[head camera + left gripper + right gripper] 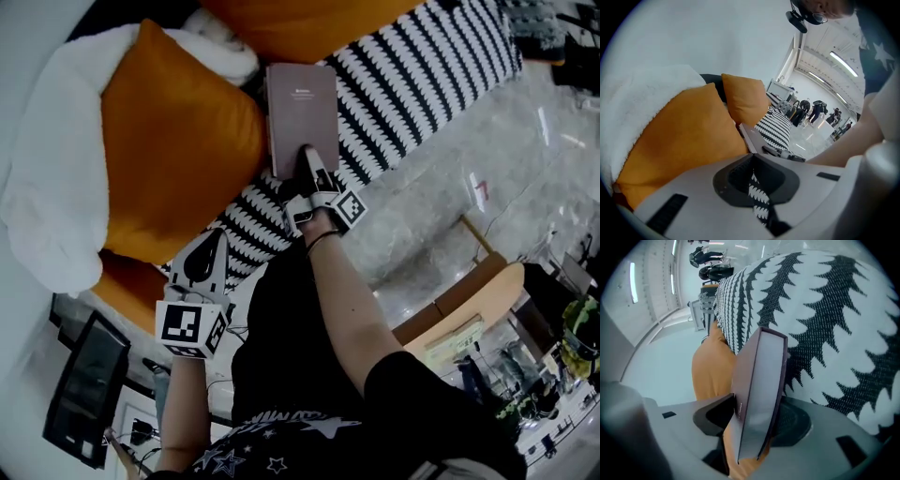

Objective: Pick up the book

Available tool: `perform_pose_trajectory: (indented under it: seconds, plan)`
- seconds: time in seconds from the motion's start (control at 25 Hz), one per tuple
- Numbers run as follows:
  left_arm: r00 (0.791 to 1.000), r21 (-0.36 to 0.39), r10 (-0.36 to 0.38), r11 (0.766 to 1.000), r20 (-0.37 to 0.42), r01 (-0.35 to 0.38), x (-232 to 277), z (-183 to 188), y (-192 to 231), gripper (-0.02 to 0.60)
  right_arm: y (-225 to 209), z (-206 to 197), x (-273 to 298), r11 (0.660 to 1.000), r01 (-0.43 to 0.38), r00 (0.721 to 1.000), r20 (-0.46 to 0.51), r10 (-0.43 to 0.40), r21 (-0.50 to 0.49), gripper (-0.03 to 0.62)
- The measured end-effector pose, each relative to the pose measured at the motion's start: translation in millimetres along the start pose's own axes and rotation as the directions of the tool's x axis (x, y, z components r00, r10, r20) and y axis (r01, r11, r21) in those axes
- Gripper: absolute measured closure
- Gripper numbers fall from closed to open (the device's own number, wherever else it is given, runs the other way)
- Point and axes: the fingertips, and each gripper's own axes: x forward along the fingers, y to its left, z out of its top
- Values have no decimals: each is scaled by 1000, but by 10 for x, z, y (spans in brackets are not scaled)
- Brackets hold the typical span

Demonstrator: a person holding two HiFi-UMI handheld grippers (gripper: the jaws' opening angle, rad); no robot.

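Your right gripper is closed on the book. In the right gripper view, the near edge of the book sits edge-on between the two jaws. One pad is against the cover and the other is on the side facing the striped fabric.

In the head view, the book lies at 12 o'clock from that gripper, on the black-and-white striped seat, cover up and long side running away from you. Its left edge is just beside the orange cushion, which is at 9 o'clock from it. A second orange cushion is at 12 o'clock, just past the book's far edge. A white throw wraps the first cushion further out at 9 o'clock.

Your left gripper hangs at 7 o'clock from the book, well apart from it, over the seat's near edge and pointing toward the orange cushion. In the left gripper view, its jaws stand almost together with nothing between them. Only a thin slit of striped fabric shows through the gap. The book's corner is visible beyond, at 12 o'clock from the jaws.
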Motion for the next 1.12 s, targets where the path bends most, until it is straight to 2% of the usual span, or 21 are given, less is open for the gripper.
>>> perform_pose_trajectory:
  seconds: [0.16,0.32,0.52,0.72,0.84,0.96,1.12]
  plan:
    - [1000,1,-2,1000,22,2,-115,109,-82,572,272,58,-145,999,-32,999,4,33,-32,423]
    - [999,5,1,1000,39,-1,-179,209,-134,572,471,85,-229,995,-32,999,-30,29,-96,437]
    - [993,51,1,999,116,-7,-235,433,-96,572,986,-51,-52,972,-172,979,-133,152,-157,439]
    - [987,65,-20,998,160,9,-607,571,-234,572,1486,-300,-336,952,-231,956,-229,184,-203,439]
    - [977,86,-32,996,210,14,-773,727,-318,572,1885,-395,-509,932,-285,937,-269,222,-225,439]
    - [956,109,-47,994,291,16,-858,1002,-366,572,2320,-426,-613,903,-331,923,-293,250,-273,441]
    - [933,120,-73,992,351,32,-1136,1243,-496,574,2762,-598,-968,890,-337,916,-323,236,-307,442]
